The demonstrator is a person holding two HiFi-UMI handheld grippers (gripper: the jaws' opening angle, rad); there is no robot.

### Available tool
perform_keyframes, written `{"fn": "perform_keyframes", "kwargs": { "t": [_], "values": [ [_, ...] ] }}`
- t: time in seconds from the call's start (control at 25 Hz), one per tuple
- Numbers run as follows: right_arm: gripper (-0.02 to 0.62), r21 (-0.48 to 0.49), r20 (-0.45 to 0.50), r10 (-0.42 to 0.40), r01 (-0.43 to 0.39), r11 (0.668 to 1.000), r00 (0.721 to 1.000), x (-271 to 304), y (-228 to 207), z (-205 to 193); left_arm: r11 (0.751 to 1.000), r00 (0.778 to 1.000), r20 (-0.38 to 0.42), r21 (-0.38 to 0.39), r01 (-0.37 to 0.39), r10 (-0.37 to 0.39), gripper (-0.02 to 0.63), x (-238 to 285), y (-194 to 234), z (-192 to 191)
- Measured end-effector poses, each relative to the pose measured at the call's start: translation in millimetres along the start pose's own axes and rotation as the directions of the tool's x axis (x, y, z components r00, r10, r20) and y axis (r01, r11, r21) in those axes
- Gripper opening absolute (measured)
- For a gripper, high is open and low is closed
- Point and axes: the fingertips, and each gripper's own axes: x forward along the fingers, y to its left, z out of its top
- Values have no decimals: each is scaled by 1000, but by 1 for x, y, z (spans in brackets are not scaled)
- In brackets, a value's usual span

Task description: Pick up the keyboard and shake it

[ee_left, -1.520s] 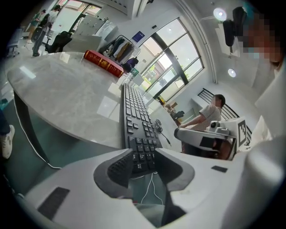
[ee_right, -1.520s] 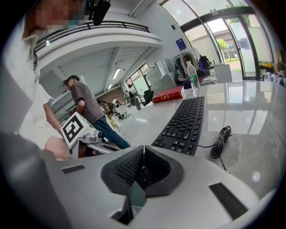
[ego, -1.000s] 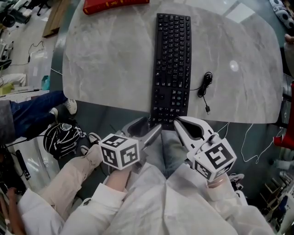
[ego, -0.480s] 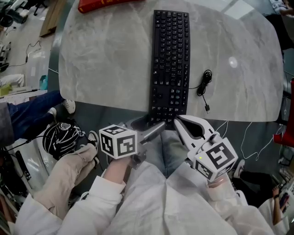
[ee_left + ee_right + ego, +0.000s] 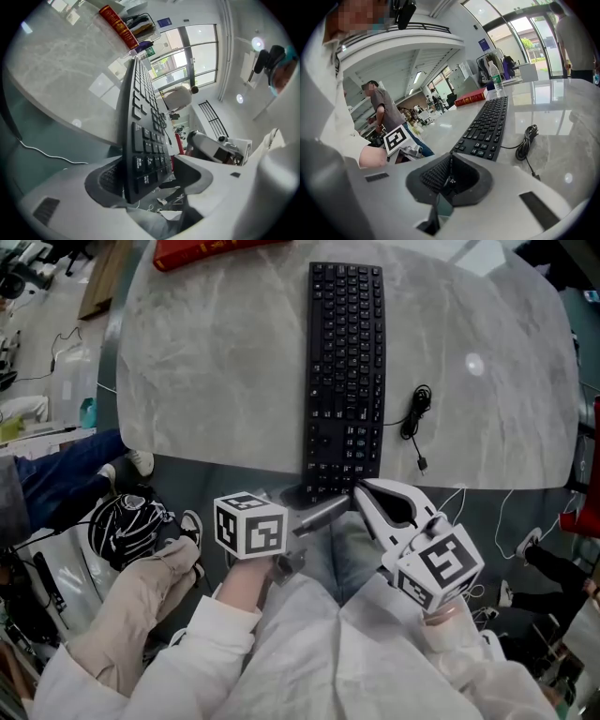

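A long black keyboard (image 5: 345,362) lies lengthwise on the grey marble table (image 5: 216,381), its near end jutting past the table's front edge. My left gripper (image 5: 305,501) is open; its jaws have just been opening, and the keyboard's (image 5: 140,126) near end stands between them. One pad sits close under it, the other stands apart from the key side. My right gripper (image 5: 361,488) is shut and empty just right of that same end; in its own view, the right gripper (image 5: 449,176) has the keyboard (image 5: 487,124) ahead of it.
The keyboard's coiled black cable (image 5: 417,418) lies on the table to its right. A red book (image 5: 216,249) rests at the far edge. A black-and-white helmet (image 5: 131,521) lies on the floor at left. People stand in the room beyond (image 5: 382,112).
My left gripper has shifted right and turned, its jaws now around the keyboard's near end. The right gripper has kept still.
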Motion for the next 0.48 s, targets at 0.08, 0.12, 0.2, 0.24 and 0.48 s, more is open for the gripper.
{"fn": "perform_keyframes", "kwargs": {
  "t": [0.08,0.12,0.2,0.24,0.48],
  "values": [
    [34,3,-1,-1,1,1000,1000,0,-1,-1,1000,1000,-2,-6,8,-8,298,3,1,1],
    [34,5,-2,-1,1,1000,1000,1,-2,-2,1000,1000,-5,-9,14,-14,298,5,1,1],
    [34,7,-1,-1,1,1000,1000,1,-3,-4,1000,999,-18,-10,26,-26,298,8,3,0],
    [34,8,0,-1,1,1000,1000,1,-3,-4,999,999,-28,-6,32,-32,298,10,3,-2],
    [34,13,-1,-4,4,1000,1000,1,-6,-3,999,997,-59,25,41,-40,298,11,5,-4]
  ]
}}
